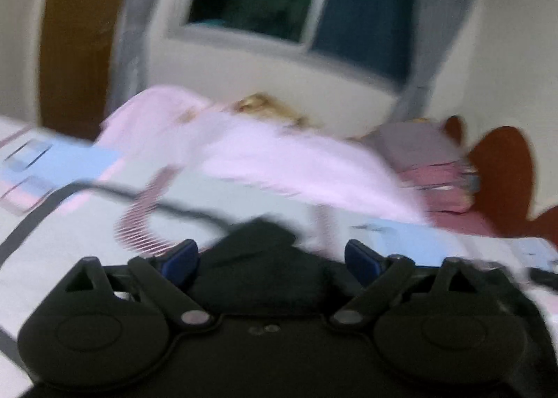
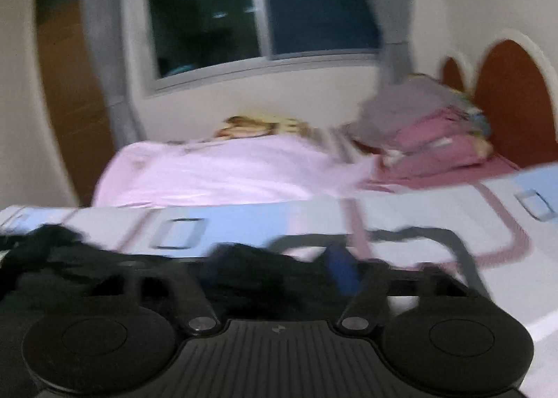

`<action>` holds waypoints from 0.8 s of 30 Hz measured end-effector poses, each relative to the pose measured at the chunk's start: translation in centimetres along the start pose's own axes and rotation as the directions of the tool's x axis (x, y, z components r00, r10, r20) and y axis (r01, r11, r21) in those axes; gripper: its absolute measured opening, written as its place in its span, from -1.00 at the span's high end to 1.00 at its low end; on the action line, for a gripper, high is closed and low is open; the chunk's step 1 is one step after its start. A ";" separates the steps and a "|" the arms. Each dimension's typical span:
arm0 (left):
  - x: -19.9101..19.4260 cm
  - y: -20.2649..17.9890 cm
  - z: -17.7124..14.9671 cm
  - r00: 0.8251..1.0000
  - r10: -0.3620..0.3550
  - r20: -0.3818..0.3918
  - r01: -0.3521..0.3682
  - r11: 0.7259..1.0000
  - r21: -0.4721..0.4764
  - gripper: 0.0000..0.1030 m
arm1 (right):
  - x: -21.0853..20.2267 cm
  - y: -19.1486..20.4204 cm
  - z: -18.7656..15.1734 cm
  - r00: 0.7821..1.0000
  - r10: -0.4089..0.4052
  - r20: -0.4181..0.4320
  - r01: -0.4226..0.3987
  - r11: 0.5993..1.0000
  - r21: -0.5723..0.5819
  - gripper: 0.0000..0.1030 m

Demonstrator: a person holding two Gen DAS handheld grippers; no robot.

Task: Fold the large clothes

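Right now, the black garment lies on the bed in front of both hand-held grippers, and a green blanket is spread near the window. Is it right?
Not quite. The blanket is pink, not green, as the right wrist view shows. The black garment does lie on the bed in front of both.

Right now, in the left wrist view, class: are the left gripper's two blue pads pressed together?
No: the left gripper shows its blue pads standing far apart, with the black garment bunched between them.

left gripper low centre of frame, jaws spread wide. right gripper low centre, jaws narrower, apparently closed; blurred.
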State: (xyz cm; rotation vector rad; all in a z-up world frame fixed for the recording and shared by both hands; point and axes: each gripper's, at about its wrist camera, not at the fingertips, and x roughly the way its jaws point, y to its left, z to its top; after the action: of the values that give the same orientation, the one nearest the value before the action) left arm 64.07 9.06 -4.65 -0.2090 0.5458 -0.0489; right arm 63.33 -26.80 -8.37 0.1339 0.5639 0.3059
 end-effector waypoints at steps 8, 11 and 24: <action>3.4 -9.4 -3.8 0.989 -0.013 -0.144 0.050 0.965 0.257 -0.55 | 3.9 7.1 -2.4 0.990 0.058 -0.125 -0.077 0.986 -0.151 0.58; 3.8 -8.7 -5.1 0.993 -0.023 -0.112 0.049 0.972 0.231 -0.56 | 4.3 6.7 -4.0 0.994 0.055 -0.097 -0.069 0.987 -0.146 0.58; 4.8 -9.0 -6.4 0.994 0.011 -0.112 0.019 0.964 0.264 -0.63 | 5.7 6.3 -5.5 0.996 0.024 -0.084 -0.037 0.988 -0.150 0.58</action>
State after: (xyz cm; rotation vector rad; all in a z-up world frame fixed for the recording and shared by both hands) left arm 64.95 -1.39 -10.53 0.0546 0.6454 -0.1375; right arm 63.36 -18.77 -14.58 -0.0168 0.6182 0.3842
